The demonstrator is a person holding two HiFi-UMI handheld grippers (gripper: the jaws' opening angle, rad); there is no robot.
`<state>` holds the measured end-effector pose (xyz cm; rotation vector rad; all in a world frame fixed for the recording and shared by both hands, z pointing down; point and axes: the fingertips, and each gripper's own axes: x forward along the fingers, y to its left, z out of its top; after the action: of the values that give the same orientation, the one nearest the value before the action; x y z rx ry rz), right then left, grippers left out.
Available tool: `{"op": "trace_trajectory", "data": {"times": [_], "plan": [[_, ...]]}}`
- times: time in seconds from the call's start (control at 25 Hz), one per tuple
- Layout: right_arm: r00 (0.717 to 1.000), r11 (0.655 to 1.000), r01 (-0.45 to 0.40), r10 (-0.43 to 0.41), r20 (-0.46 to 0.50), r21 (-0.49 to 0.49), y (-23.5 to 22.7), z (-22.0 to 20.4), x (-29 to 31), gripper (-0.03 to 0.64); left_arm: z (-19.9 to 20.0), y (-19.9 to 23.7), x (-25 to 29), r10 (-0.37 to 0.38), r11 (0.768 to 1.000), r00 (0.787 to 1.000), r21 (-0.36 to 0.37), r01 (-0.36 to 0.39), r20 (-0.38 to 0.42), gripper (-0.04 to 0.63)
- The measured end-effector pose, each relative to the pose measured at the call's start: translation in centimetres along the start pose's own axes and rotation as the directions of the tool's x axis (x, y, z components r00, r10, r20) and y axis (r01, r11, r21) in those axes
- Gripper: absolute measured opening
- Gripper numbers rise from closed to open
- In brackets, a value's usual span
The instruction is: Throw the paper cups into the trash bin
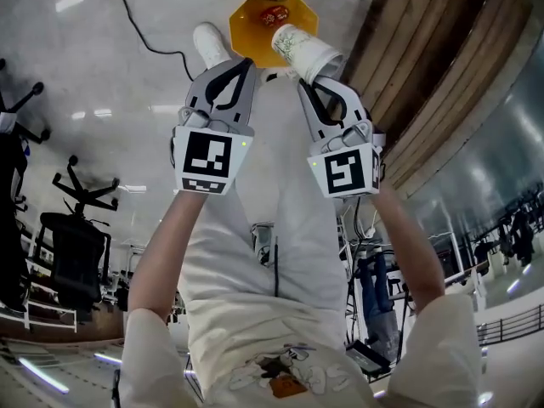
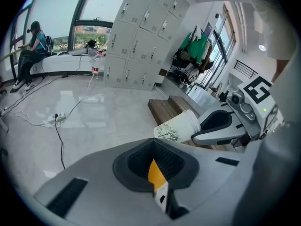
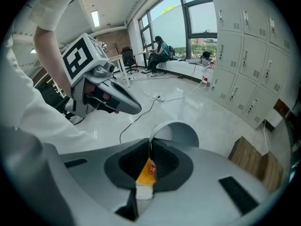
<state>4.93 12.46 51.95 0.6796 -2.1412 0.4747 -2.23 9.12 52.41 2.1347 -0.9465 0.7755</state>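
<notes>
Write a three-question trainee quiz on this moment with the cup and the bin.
1. Multiple choice: which gripper is clamped on the paper cup? A) left B) right C) neither
2. True or false: the left gripper has nothing between its jaws.
3. Fill in: the trash bin on the floor is ___ in colour.

Key:
1. B. The right gripper pinches the cup's rim.
2. True. Its jaws are together and empty.
3. Orange.
</notes>
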Motion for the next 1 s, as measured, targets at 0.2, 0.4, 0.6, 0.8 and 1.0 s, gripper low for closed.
{"op": "trace_trajectory", "data": {"times": [0.2, 0.4, 0.6, 0.8, 1.0], "plan": [[1.000, 1.000, 0.005, -0.005, -0.020, 0.006, 0.5, -3.7, 4.1, 0.026, -3.9, 1.3, 4.3, 0.040, 0.999, 0.999, -0.024, -0.040, -0.025, 0.005], [0.999, 1.000, 0.001, 0.000, -0.054, 0.019, 1.3, -6.7, 8.6, 0.026, -8.4, 3.3, 8.4, 0.079, 0.995, 0.995, -0.049, -0.082, -0.057, 0.005], [0.995, 1.000, 0.003, 0.000, -0.100, 0.028, 1.5, -10.1, 12.0, 0.026, -11.6, 4.4, 11.2, 0.115, 0.991, 0.988, -0.055, -0.121, -0.103, 0.005], [0.990, 0.998, 0.011, -0.002, -0.139, 0.066, 1.4, -13.1, 15.3, 0.026, -14.8, 5.2, 13.4, 0.133, 0.988, 0.980, -0.058, -0.143, -0.151, 0.005], [0.985, 0.990, 0.040, -0.017, -0.170, 0.133, 0.8, -14.7, 17.7, 0.026, -16.7, 5.6, 14.8, 0.134, 0.987, 0.973, -0.058, -0.147, -0.186, 0.005]]}}
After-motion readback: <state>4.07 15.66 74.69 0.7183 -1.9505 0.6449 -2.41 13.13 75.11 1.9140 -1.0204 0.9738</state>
